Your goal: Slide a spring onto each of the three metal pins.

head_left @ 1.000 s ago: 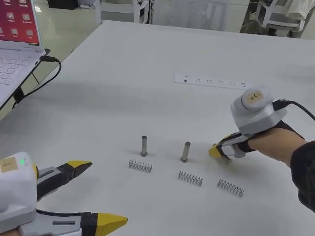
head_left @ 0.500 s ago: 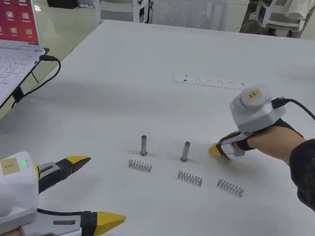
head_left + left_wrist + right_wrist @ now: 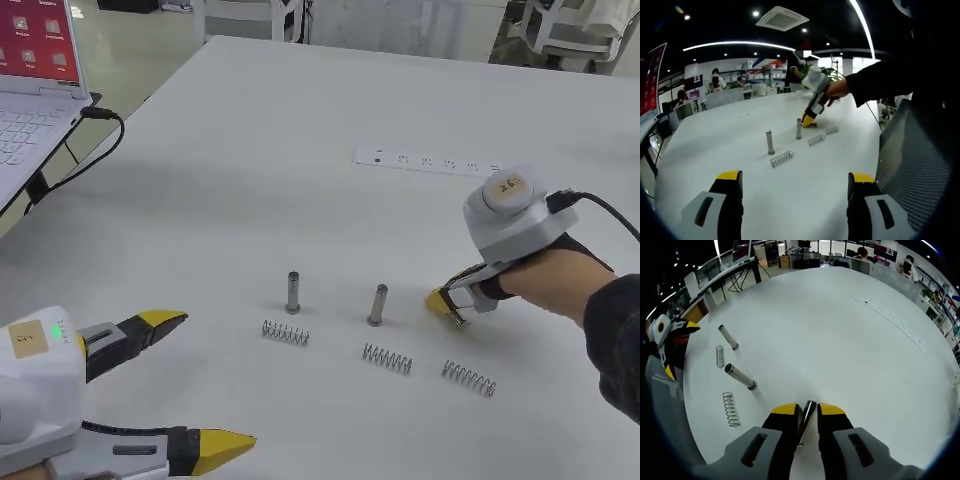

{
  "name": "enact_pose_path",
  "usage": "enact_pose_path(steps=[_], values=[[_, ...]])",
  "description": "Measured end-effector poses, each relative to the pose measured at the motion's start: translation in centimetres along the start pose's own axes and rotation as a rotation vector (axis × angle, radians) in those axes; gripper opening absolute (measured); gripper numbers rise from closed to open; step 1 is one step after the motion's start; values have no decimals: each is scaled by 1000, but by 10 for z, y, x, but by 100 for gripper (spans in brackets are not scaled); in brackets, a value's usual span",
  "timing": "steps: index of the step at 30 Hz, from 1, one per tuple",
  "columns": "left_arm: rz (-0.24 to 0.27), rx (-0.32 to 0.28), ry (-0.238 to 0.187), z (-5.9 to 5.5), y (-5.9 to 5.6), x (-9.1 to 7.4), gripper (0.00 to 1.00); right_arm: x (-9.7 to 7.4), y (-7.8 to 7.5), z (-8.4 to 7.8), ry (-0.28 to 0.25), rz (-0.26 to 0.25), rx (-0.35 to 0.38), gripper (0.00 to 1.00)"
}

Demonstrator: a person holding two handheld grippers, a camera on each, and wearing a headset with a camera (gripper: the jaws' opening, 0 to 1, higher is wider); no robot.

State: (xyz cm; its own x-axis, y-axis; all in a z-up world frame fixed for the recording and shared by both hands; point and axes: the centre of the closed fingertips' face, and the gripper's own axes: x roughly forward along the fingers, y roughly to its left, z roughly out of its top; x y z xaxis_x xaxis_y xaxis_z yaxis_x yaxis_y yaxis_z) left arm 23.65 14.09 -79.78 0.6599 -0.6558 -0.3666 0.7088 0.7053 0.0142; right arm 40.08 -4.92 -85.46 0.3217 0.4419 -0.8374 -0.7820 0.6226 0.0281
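We can barely make out the third pin (image 3: 806, 416) in the head view, where the right gripper (image 3: 447, 303), right of centre, covers nearly all of it. The right gripper view shows it clamped between the narrow jaws, its near end hidden behind them. Whether it touches the counter (image 3: 300, 150) we cannot tell. We count three pins in all: the first pin (image 3: 293, 292) and second pin (image 3: 378, 304) stand upright at the middle of the frame, apart from each other. Three springs lie flat in a row just below them: left spring (image 3: 285, 332), middle spring (image 3: 387, 359), right spring (image 3: 468, 378), none on a pin. The left gripper (image 3: 205, 380), lower left and cut off by the frame edge, has its jaws wide apart with nothing between. A laptop (image 3: 30, 90) is cropped at upper left.
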Motion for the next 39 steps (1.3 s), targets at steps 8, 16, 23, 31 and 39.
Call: enact_pose_path(steps=[8,16,23,31,39], values=[[1,2,0,-1,0,0,83,1,-2,0,33,-13,14,9],[-4,-5,0,-1,-1,1,82,0,-2,-1,49,-35,-13,8],[-11,-16,-10,3,-4,1,82,-1,0,-1,46,-49,-11,6],[-9,-16,-10,3,-3,-1,81,-7,1,0,36,-54,6,5],[-12,-16,-8,3,-5,0,81,-19,2,11,-2,-63,-1,5]])
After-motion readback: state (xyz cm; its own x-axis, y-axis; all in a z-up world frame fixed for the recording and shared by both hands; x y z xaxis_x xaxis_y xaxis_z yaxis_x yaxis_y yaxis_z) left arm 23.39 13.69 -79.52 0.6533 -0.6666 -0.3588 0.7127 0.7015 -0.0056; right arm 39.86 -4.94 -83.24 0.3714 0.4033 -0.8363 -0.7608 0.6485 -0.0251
